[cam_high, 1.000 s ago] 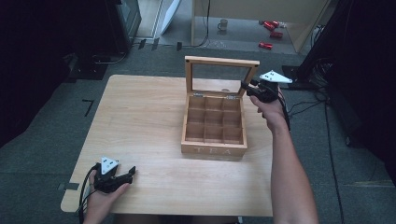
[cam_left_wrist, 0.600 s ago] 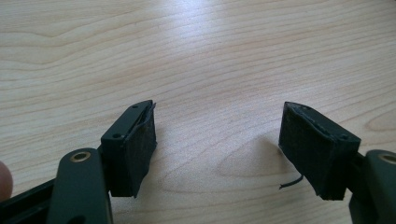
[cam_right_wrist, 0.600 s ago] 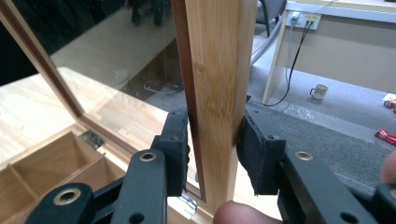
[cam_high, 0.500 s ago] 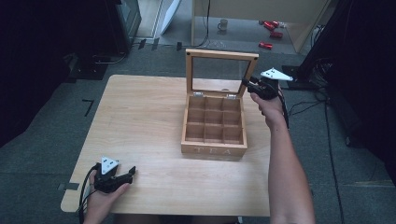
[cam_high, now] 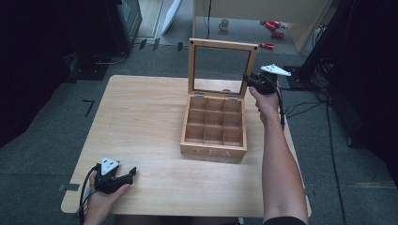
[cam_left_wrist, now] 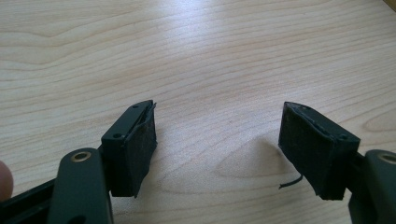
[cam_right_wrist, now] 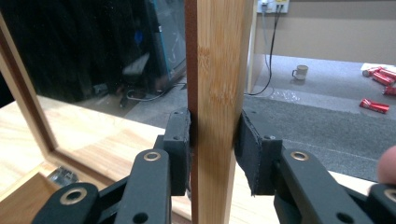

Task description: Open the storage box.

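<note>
While clamped on the lid (cam_high: 222,67) frame's right post, right gripper (cam_right_wrist: 214,140) jaws pressed against both faces, holding lid upright over box (cam_high: 214,125) at table (cam_high: 141,122) centre-right. Left gripper (cam_left_wrist: 217,140) resting at front left corner, jaws spread wide, gripping nothing. Compartments' contents hard to make out.

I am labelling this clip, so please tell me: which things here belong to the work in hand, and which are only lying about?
In use:
- tea box, compartments empty
- its glass lid, upright, frame clamped in the right gripper
- left gripper, open, low over the table

Lying about, on the floor behind:
- mug
- red items
</note>
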